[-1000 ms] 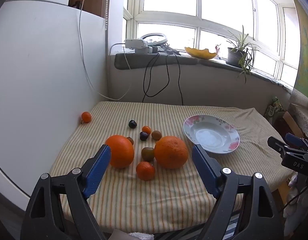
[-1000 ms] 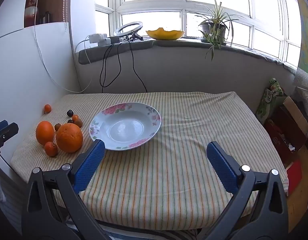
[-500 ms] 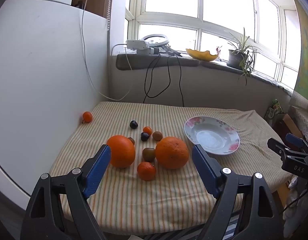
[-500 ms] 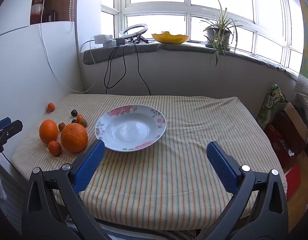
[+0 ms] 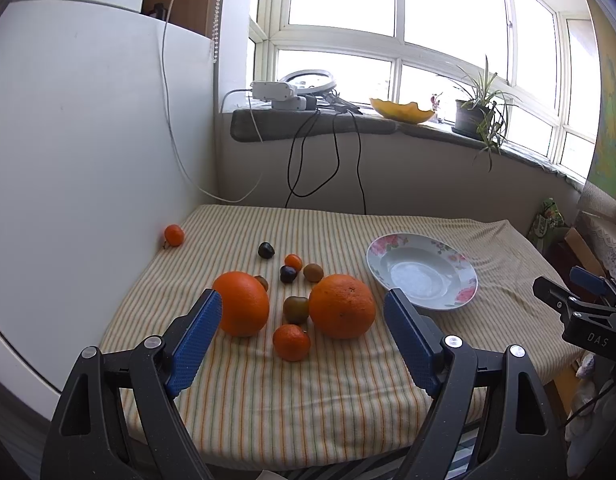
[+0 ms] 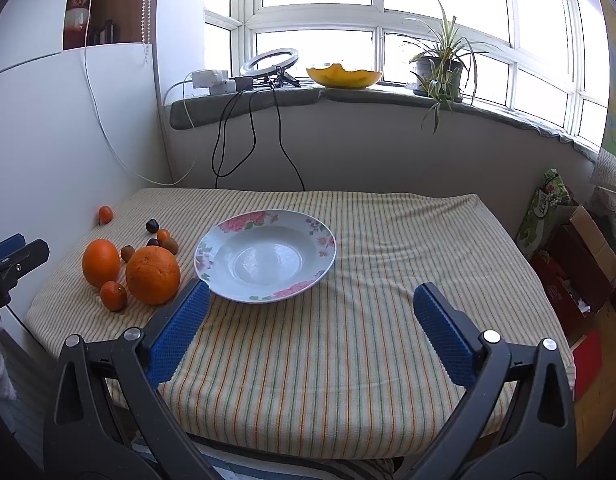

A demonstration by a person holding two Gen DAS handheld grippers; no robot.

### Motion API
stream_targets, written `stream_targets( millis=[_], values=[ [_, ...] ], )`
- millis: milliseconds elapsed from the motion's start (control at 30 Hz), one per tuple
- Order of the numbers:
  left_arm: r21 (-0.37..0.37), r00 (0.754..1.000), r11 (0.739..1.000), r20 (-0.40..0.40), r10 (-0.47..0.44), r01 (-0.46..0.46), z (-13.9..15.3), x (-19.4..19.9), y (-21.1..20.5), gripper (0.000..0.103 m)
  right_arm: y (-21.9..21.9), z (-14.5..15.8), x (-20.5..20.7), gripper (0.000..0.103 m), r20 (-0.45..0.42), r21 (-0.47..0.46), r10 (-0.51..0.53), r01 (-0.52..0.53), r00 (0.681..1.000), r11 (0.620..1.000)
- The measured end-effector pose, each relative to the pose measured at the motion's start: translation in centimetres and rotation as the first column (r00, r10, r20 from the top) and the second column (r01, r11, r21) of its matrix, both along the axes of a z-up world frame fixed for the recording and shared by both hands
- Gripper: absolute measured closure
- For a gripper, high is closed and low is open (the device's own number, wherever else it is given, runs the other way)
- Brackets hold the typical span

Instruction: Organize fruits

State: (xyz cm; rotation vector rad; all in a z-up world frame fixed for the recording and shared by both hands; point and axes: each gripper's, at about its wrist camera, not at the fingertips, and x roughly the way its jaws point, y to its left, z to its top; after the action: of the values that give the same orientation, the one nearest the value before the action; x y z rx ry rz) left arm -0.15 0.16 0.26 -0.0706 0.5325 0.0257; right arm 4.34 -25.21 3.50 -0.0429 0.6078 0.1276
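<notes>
Jaws on both tools stand wide apart and hold nothing: left gripper (image 5: 304,334) hangs over the near edge of the desk (image 5: 347,408) facing the fruit, right gripper (image 6: 311,322) hangs short of the plate (image 6: 323,240). Plate is empty; all fruit lies loose on the striped cloth to its left, so I judge nothing sorted yet and the first pick is the step in hand. Nearest to my left tool: left orange (image 5: 241,303), right orange (image 5: 342,306), small mandarin (image 5: 291,342) just in front between them, a greenish-brown fruit (image 5: 296,309) behind it. My plan would be the right orange first, since it sits closest to the plate. Approach low and level, centre it between the pads, close gently: it is round and I expect it to roll on soft cloth if one pad touches first. Risk: the mandarin and the greenish-brown fruit lie just beside it and could be nudged. Left view alone resolves the small items behind: two dark fruits (image 5: 266,250), (image 5: 288,274), a tiny orange one (image 5: 293,261), a brown one (image 5: 313,272), and a lone mandarin (image 5: 174,235) well apart near the white panel (image 5: 88,140). Right view alone shows the bare cloth right of the plate, the desk's right edge, and boxes (image 6: 579,256) beyond it; there the greenish-brown fruit is hidden behind the right orange.
</notes>
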Motion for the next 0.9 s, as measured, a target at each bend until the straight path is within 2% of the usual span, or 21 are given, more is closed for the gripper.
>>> stream_targets(
  millis=[900],
  values=[
    [-0.009,1.0,1.0,0.005,-0.005,0.005,-0.19,-0.06,0.08,0.02,0.24,0.1,0.0,0.0,-0.006,0.004,0.011,-0.011,1.0,1.0]
  ],
)
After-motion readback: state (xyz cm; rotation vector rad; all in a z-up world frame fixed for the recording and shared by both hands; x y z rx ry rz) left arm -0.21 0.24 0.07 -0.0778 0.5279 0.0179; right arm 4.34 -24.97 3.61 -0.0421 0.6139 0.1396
